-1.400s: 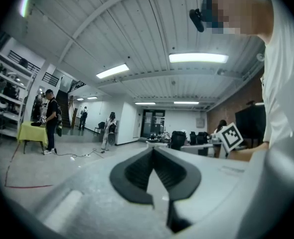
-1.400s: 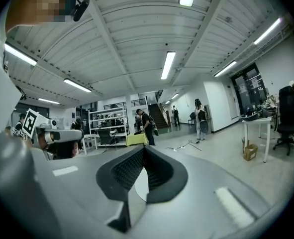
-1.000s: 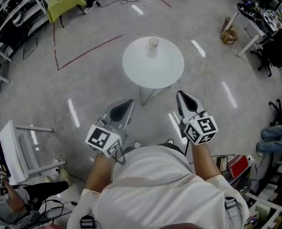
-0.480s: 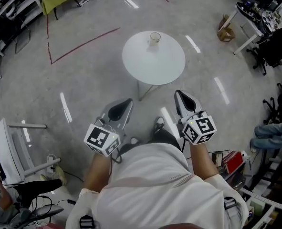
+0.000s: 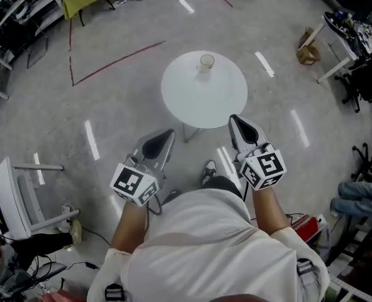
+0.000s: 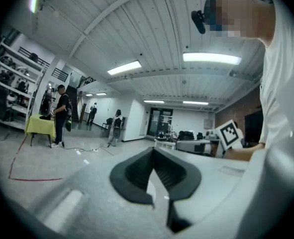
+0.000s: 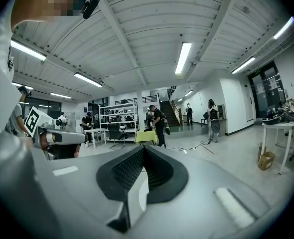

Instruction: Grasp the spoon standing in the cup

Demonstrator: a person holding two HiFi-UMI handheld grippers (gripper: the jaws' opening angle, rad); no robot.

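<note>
Head view: cup [image 5: 206,61] stands well beyond both closed pairs of jaws.

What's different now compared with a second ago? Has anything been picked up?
Nothing was picked up. The person stepped forward, one shoe now showing ahead, so the round table looks slightly nearer. The cup stays near the table's far edge, untouched. The left gripper and right gripper remain shut and empty, held in front of the body.

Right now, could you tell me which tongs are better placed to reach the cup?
Probably right: the right tongs sit nearer the table and cup than the left tongs; both are shut, empty.
</note>
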